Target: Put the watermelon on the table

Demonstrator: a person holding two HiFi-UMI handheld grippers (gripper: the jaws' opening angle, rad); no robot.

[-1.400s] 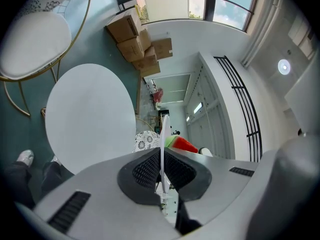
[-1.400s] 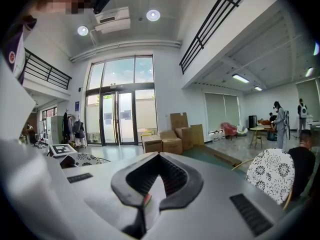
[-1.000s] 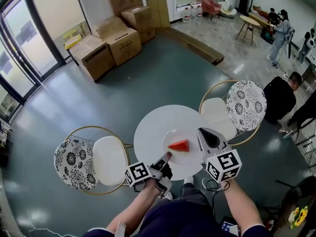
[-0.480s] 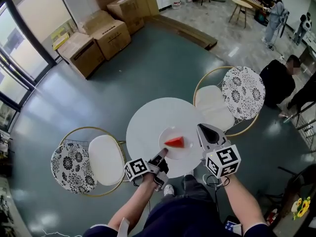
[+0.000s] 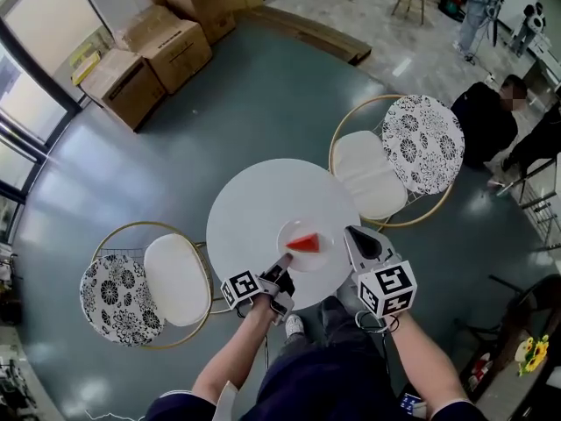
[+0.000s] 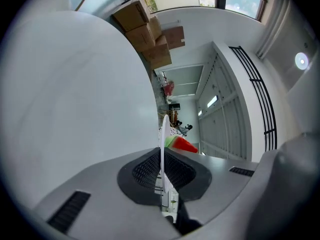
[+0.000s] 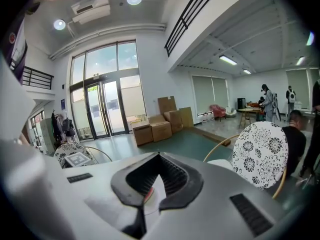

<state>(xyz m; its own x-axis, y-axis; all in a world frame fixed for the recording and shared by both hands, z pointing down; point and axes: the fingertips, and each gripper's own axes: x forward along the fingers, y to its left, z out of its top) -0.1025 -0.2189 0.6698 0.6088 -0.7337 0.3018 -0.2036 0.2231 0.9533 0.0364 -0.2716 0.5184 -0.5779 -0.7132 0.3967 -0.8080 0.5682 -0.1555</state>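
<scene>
A red watermelon wedge (image 5: pixel 304 242) with a green rind lies on a small white plate (image 5: pixel 316 253) over the near side of the round white table (image 5: pixel 254 209). My left gripper (image 5: pixel 285 260) is shut on the plate's near-left rim. My right gripper (image 5: pixel 349 234) is shut on its right rim. In the left gripper view the plate (image 6: pixel 161 134) shows edge-on between the pads of the left gripper (image 6: pixel 161 156), with the wedge (image 6: pixel 182 144) beyond and the table (image 6: pixel 75 109) close at the left. The right gripper (image 7: pixel 152 176) pinches a white sliver of plate (image 7: pixel 155 191). Whether the plate touches the table I cannot tell.
Two chairs with white seats and patterned backs flank the table, one at the left (image 5: pixel 175 279) and one at the right (image 5: pixel 372 174). Cardboard boxes (image 5: pixel 149 55) stand far off on the grey floor. People (image 5: pixel 491 121) sit and stand at the far right.
Both grippers have come down together with the plate and wedge, which now sit lower and closer over the table's near part. Neither grip has changed.
</scene>
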